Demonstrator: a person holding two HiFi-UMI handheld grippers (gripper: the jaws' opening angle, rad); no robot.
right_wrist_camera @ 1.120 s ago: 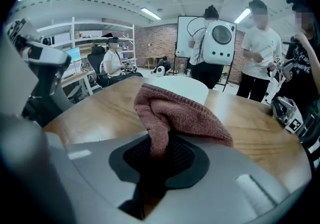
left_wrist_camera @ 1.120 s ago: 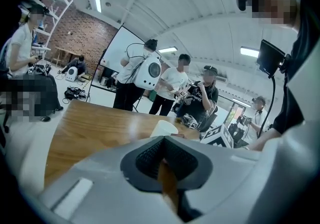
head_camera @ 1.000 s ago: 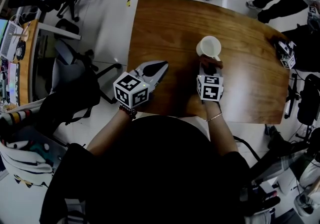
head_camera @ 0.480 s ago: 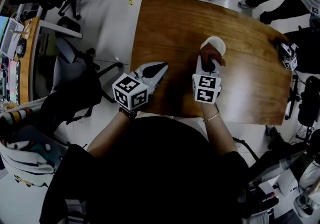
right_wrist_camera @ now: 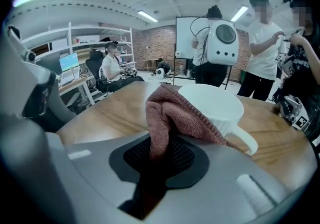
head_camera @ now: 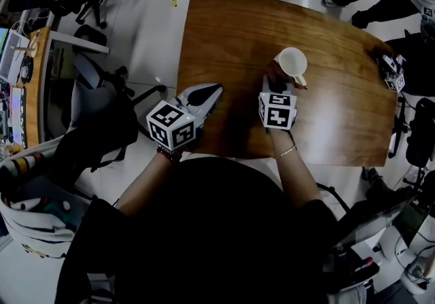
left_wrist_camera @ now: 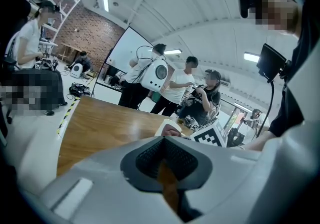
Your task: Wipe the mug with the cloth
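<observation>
A white mug (head_camera: 293, 63) stands on the wooden table (head_camera: 231, 30), its handle toward the right in the right gripper view. My right gripper (head_camera: 274, 85) is shut on a reddish-brown cloth (right_wrist_camera: 172, 112), which drapes up against the mug (right_wrist_camera: 215, 101) at its near side and rim. In the head view the cloth (head_camera: 300, 83) shows only as a small sliver by the mug. My left gripper (head_camera: 208, 93) is shut with nothing in it, low over the table's near left part, apart from the mug. In the left gripper view the mug (left_wrist_camera: 162, 127) peeks just past the shut gripper (left_wrist_camera: 164, 162).
Another gripper with a marker cube (head_camera: 389, 73) lies at the table's right edge. Several people (right_wrist_camera: 260, 42) stand beyond the far side. Office chairs (head_camera: 102, 102) and a desk stand on the floor to the left. The table's near edge (head_camera: 272, 158) runs just below my grippers.
My right gripper with the cloth pushed up over the mug, then drew back toward me. The mug's opening shows again. The left gripper drifted slightly left.
</observation>
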